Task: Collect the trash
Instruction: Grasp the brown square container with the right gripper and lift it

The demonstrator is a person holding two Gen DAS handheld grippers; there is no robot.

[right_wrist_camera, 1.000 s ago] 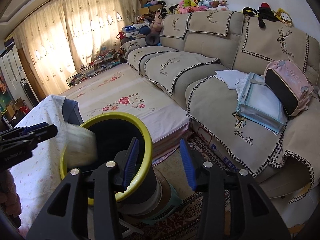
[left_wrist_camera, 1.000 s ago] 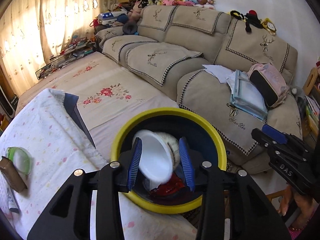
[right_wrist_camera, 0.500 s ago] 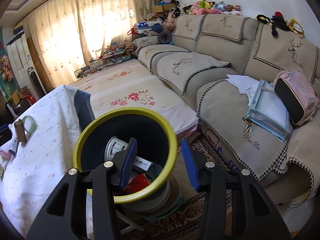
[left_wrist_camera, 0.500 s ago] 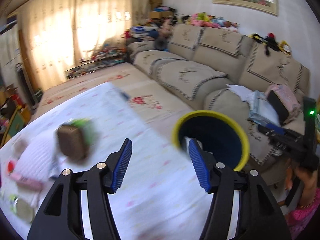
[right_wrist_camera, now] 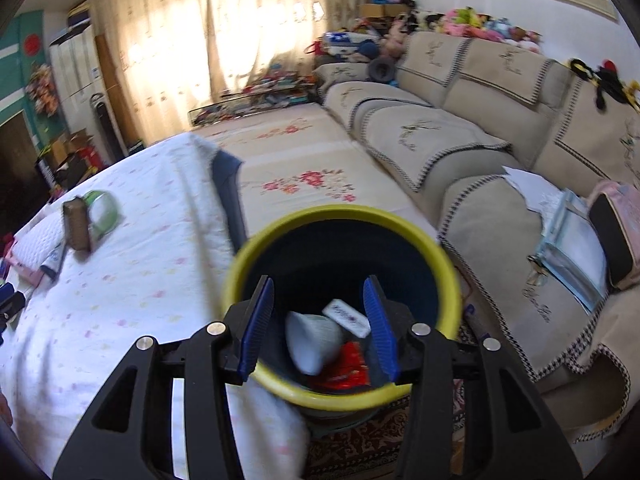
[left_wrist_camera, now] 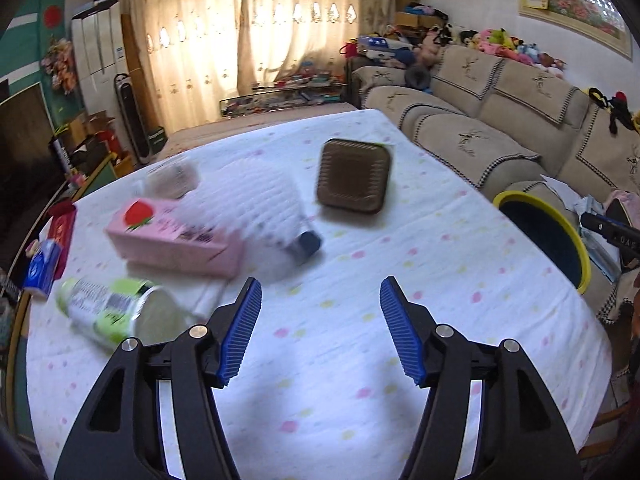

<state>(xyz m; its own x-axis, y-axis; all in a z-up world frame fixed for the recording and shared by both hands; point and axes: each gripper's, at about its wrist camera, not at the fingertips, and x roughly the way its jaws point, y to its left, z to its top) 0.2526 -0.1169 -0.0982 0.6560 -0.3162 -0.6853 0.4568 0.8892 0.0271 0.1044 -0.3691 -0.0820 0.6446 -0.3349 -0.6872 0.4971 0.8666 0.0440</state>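
Observation:
My left gripper (left_wrist_camera: 320, 328) hangs over the white dotted tablecloth (left_wrist_camera: 440, 280); its jaws are opening and nothing is between them. Ahead of it lie a brown square tray (left_wrist_camera: 354, 176), a pink carton (left_wrist_camera: 176, 236), a white foam net (left_wrist_camera: 256, 204) and a green-labelled bottle (left_wrist_camera: 108, 312) on its side. The yellow-rimmed bin (left_wrist_camera: 582, 256) stands off the table's right edge. My right gripper (right_wrist_camera: 320, 328) is open and empty above the bin (right_wrist_camera: 344, 212), which holds a white cup (right_wrist_camera: 312, 340), a white packet (right_wrist_camera: 346, 318) and a red wrapper (right_wrist_camera: 348, 368).
A beige sofa (right_wrist_camera: 500, 152) with papers and a pink bag (right_wrist_camera: 616, 232) runs along the right wall. A floral-covered bench (right_wrist_camera: 304, 168) sits behind the bin. Small boxes (left_wrist_camera: 44, 268) lie at the table's left edge. Curtains and shelves fill the back.
The left gripper let the white cup drop into the bin, opened wider and swung left over the table. The right gripper shifted to sit over the bin.

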